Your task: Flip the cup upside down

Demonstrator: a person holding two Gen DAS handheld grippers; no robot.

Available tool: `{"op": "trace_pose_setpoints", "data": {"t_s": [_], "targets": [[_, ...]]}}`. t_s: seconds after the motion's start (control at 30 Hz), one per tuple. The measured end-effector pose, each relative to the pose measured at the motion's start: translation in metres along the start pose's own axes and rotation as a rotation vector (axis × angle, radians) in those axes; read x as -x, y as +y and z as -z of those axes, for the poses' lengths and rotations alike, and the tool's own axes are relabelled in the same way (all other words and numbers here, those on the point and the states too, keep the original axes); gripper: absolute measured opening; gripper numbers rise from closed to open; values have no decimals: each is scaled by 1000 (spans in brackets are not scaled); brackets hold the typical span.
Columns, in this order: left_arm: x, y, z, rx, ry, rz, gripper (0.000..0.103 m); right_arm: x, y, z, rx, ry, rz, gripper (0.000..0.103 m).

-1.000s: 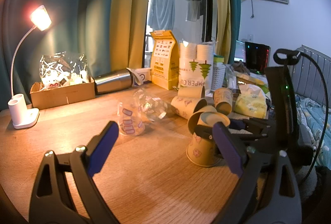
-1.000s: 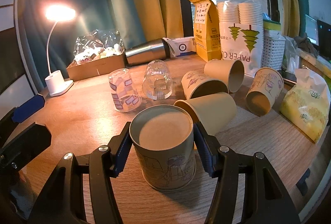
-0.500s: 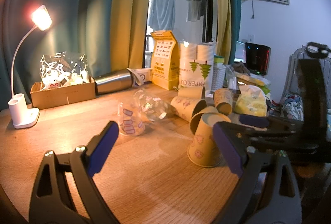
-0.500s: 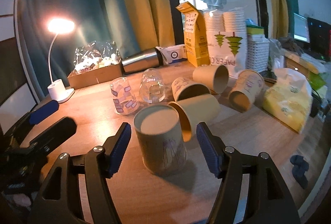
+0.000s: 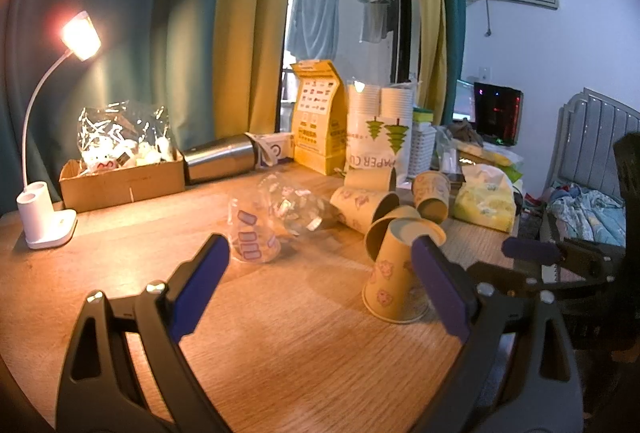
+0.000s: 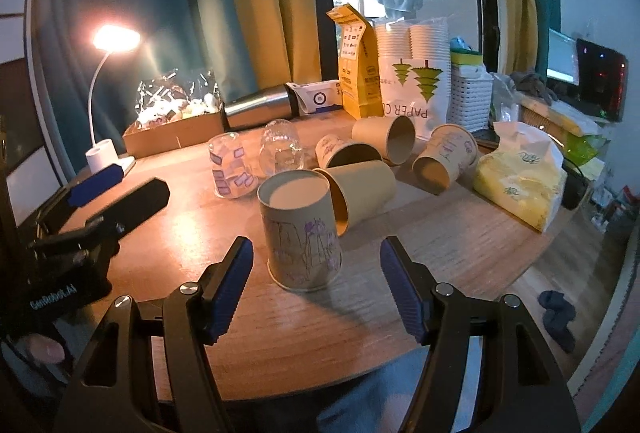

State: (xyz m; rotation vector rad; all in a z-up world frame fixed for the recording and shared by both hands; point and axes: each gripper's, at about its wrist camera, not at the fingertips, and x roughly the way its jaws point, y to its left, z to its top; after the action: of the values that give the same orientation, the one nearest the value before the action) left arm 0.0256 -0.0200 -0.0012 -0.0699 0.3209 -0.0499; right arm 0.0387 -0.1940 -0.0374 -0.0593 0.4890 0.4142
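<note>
The tan paper cup with purple drawings (image 6: pixel 301 233) is standing mouth-down on the wooden bench (image 6: pixel 420 233), its long axis upright, straight ahead of the right claw (image 6: pixel 316 289) and just beyond its blue pads, which are standing wide apart and touching nothing. The left claw (image 5: pixel 320 285) is also gaping empty; from it the same cup (image 5: pixel 394 273) is sitting off to the right, beside the right-hand pad. The right claw is looking nearer and squarely lined up. Judging by the flat base facing up, the flip is looking done.
</note>
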Motion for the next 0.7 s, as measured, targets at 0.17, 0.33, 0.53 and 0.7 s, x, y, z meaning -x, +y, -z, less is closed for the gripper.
{"op": "trace_pose_setpoints", "data": {"t_s": [0.17, 0.33, 0.53, 0.7], "targets": [[0, -2, 0, -4, 0, 1, 94, -1, -2, 4, 3, 2, 3, 69], [1, -7, 1, -21, 1, 1, 94, -4, -4, 6, -3, 9, 4, 69], [2, -8, 1, -22, 0, 1, 94, -6, -7, 7, -11, 13, 1, 69], [2, -7, 1, -23, 1, 1, 94, -6, -7, 8, -11, 13, 1, 69]]}}
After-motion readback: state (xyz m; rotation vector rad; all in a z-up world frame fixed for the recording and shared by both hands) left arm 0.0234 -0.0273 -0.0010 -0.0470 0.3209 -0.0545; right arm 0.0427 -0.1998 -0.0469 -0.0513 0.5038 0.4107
